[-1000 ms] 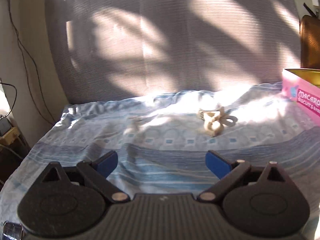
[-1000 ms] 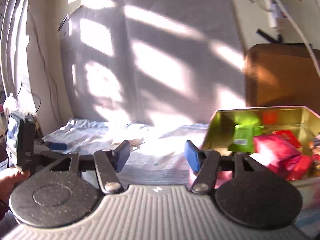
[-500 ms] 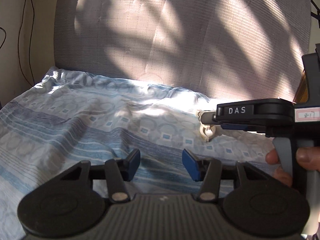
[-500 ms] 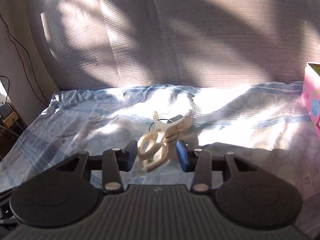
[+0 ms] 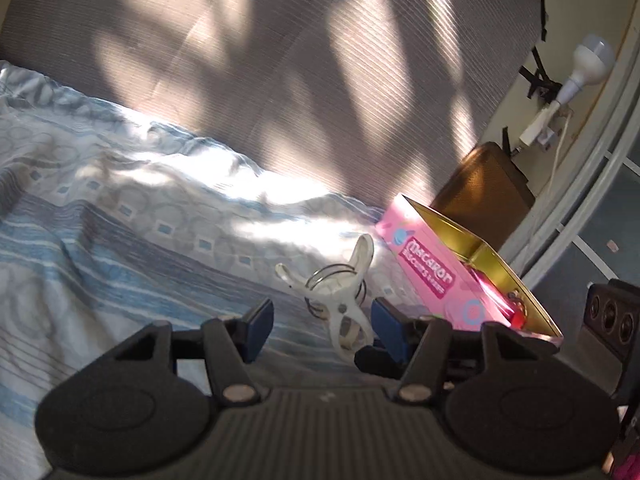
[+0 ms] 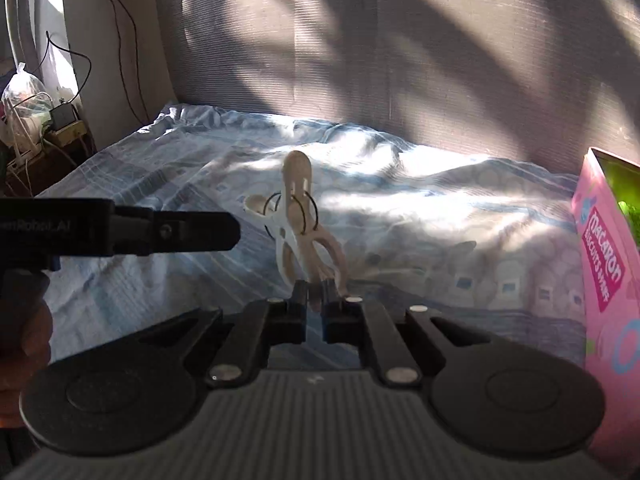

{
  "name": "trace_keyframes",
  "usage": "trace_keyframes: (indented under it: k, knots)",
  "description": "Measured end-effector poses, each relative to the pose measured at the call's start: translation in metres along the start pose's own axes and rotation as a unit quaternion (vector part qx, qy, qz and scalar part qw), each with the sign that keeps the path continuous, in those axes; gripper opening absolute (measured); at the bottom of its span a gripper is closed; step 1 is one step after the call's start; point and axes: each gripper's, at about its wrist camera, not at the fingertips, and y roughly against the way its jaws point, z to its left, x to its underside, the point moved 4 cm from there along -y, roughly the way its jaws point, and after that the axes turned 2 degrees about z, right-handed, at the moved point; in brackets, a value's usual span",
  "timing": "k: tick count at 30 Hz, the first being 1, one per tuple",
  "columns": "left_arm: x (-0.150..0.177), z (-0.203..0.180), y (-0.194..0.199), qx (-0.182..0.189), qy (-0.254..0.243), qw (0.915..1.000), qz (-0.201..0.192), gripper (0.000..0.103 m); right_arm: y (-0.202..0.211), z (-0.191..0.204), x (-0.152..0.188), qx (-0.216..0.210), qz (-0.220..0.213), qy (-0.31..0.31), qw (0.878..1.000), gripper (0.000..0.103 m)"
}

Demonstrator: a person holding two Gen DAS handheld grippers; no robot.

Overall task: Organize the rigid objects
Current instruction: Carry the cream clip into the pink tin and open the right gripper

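My right gripper (image 6: 316, 300) is shut on the tip of a cluster of cream plastic clothes pegs (image 6: 298, 216) with wire springs and holds it above the blue patterned bedsheet (image 6: 420, 216). In the left wrist view the same pegs (image 5: 344, 300) hang between the fingers of my open left gripper (image 5: 322, 326), touching neither pad. The right gripper's tip shows there as a dark shape under the pegs. The pink Macaron biscuit tin (image 5: 440, 276) stands open to the right, with red items inside.
A grey ribbed headboard (image 6: 380, 60) backs the bed. The pink tin (image 6: 608, 280) stands at the right edge. The left gripper's body (image 6: 120, 228) reaches in from the left. Cables and a bag lie far left.
My right gripper has closed on the pegs and lifted them off the sheet. My left gripper has swung right, so the pegs now sit between its fingers and the tin is in view.
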Motion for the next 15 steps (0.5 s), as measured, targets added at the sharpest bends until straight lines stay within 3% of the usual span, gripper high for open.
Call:
trace_keyframes:
  k: [4,6,11,15]
  knots:
    - [0.026,-0.052,-0.025,0.046,-0.060,0.9950,0.066,0.053,0.052,-0.013,0.038,-0.020,-0.006,-0.039,0.999,0.009]
    - [0.040,-0.079,-0.032,0.059,-0.091,0.9903,0.087,0.042,0.072,-0.020,0.054,-0.017,-0.015,-0.062,0.998,0.009]
    - [0.056,-0.128,-0.039,0.074,-0.133,0.9845,0.087,0.037,0.105,-0.037,0.079,0.010,-0.053,-0.110,0.992,0.009]
    - [0.038,-0.164,-0.044,0.086,-0.150,0.9823,0.073,0.037,0.131,-0.052,0.074,0.027,-0.103,-0.122,0.987,0.009]
